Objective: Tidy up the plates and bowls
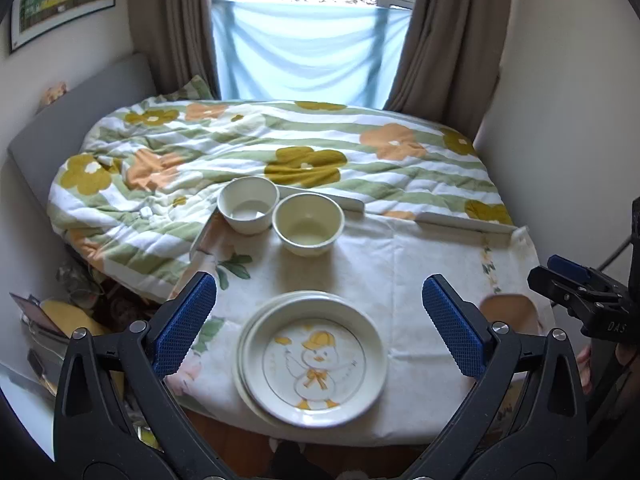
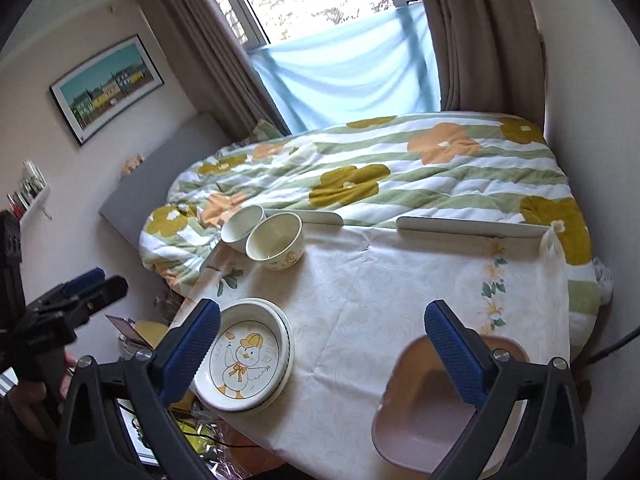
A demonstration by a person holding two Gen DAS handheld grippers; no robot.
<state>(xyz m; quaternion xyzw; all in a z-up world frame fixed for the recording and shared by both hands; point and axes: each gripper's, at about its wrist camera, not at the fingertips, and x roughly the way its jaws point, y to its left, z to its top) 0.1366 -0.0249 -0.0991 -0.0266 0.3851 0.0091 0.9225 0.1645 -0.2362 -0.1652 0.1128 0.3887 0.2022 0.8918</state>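
Both tools gape empty above stacked duck plates (image 1: 314, 360) on a cloth-covered table (image 1: 400, 264) beside a bed (image 1: 280, 148).

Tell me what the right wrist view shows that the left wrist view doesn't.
Only the right wrist view: the whole pink basin and the wall shelf. Only the left wrist view: the stacked plates centred between its open tongs. Both share the two bowls, tablecloth, floral quilt and framed picture.
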